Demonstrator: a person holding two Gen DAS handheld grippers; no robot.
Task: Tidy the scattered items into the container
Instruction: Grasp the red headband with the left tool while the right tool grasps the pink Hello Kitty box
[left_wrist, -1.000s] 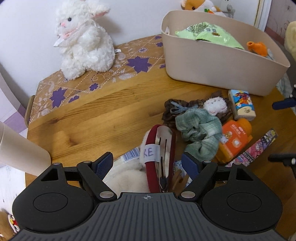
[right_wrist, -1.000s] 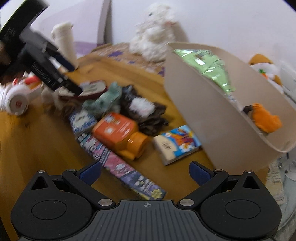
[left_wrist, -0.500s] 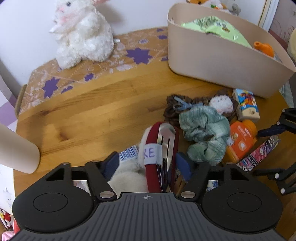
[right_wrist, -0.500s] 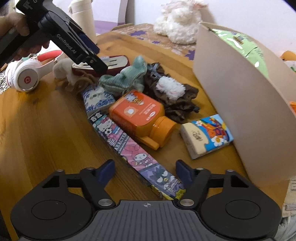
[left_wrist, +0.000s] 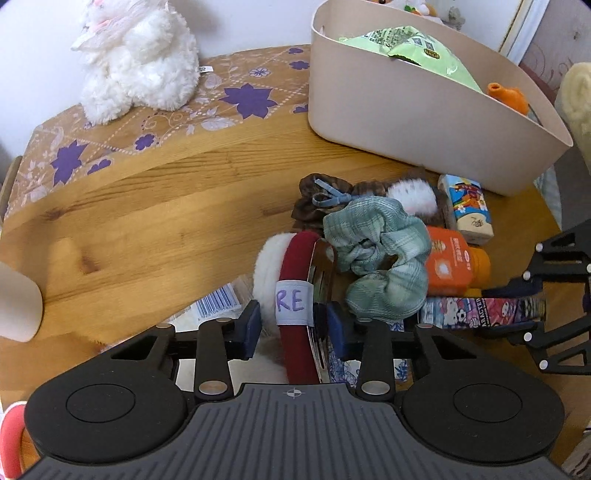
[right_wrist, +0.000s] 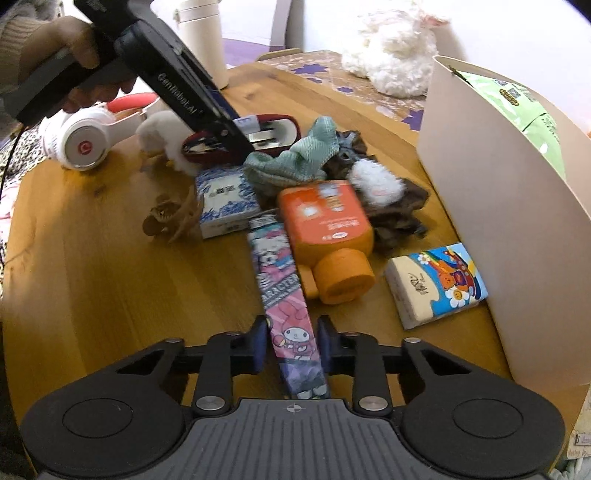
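Two grasps are being set up at once beside the bin (left_wrist: 424, 110), which stands at the back of the bench (left_wrist: 147, 229) and already holds a green packet (left_wrist: 417, 48).

The left gripper (left_wrist: 293, 325) is placed astride the red case (left_wrist: 295, 288), well in front of the bin; its jaws are apart, with slim gaps at each side. They should be centred on the taped label and closed squarely, so the fur trim is not pinched alone.

The right gripper (right_wrist: 291, 345) straddles the near end of the cartoon strip (right_wrist: 286, 306), in front of the bin's near wall; its jaws are narrowly apart, not yet clamped. The strip is judged thin and flat, so the jaws should be lowered to the wood before closing.
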